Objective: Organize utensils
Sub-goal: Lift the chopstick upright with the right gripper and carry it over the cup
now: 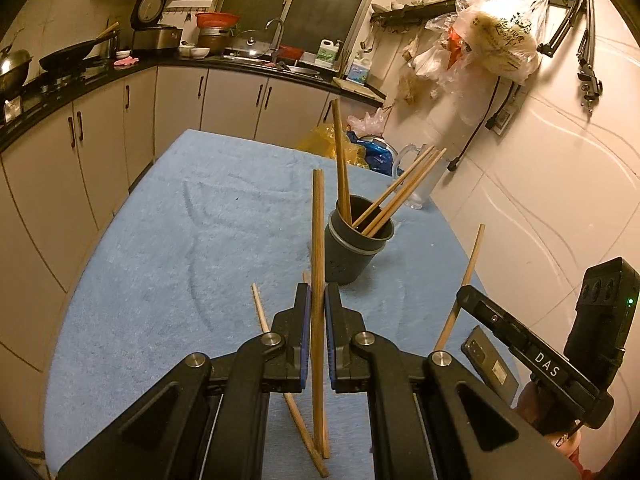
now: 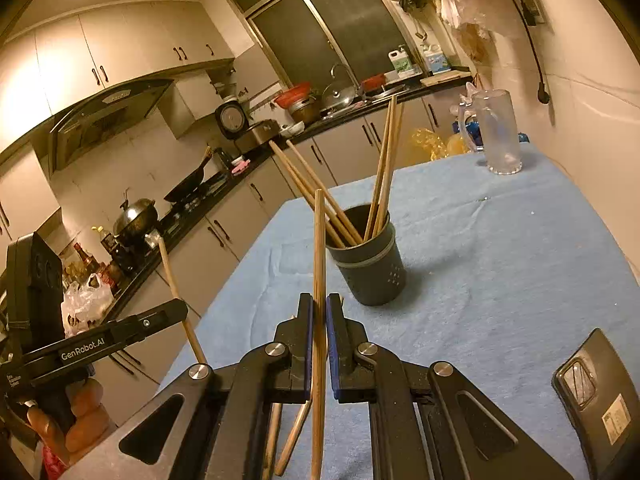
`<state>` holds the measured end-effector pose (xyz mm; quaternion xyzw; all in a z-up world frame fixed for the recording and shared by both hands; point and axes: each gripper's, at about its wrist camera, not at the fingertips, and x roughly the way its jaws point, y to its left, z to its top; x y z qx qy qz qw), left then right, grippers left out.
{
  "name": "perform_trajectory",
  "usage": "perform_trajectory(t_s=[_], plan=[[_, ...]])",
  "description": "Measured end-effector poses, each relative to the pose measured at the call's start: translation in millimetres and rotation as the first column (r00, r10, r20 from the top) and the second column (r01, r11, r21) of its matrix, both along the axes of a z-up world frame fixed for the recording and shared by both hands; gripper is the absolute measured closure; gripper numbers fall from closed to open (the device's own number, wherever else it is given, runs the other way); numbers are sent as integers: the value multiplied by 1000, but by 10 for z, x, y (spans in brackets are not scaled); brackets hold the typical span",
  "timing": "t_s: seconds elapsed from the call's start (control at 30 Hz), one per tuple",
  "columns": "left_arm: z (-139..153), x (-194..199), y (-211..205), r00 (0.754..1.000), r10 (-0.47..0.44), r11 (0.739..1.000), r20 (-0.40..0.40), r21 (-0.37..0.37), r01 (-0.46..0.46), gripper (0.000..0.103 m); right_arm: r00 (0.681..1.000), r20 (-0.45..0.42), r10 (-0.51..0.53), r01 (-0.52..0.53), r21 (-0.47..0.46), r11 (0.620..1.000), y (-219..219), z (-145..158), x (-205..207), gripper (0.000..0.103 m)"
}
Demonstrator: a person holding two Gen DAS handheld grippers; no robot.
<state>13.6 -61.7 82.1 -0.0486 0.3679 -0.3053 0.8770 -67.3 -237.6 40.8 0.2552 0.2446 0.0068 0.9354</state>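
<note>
A dark grey utensil cup (image 1: 352, 248) (image 2: 370, 264) stands on the blue towel and holds several wooden chopsticks (image 1: 396, 196) (image 2: 380, 184). My left gripper (image 1: 318, 296) is shut on one upright chopstick (image 1: 318, 240), just in front of the cup. My right gripper (image 2: 319, 304) is shut on another upright chopstick (image 2: 319, 248), also short of the cup. In the left wrist view the right gripper's chopstick (image 1: 466, 280) rises at the right. The left gripper's chopstick (image 2: 176, 280) shows at the left of the right wrist view. More loose chopsticks (image 1: 260, 312) (image 2: 294, 440) lie on the towel under the grippers.
The blue towel (image 1: 180, 240) (image 2: 500, 260) covers the table. A clear glass pitcher (image 2: 498, 132) stands at the far right corner. A black phone (image 2: 600, 400) (image 1: 490, 364) lies at the near right. Kitchen counters and cabinets (image 1: 100, 120) run along the left.
</note>
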Motion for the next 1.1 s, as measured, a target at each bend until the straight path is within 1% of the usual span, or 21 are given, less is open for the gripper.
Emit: perform_trajectory(t_s=[0.53, 1.1], plan=[[42, 55, -4, 1000, -17, 1000, 5, -10, 17, 97, 998, 31, -51, 50, 12, 999, -163, 106, 1, 96], [299, 154, -116, 999, -48, 998, 22, -34, 49, 97, 992, 72, -100, 98, 31, 995, -367, 334, 36, 96]])
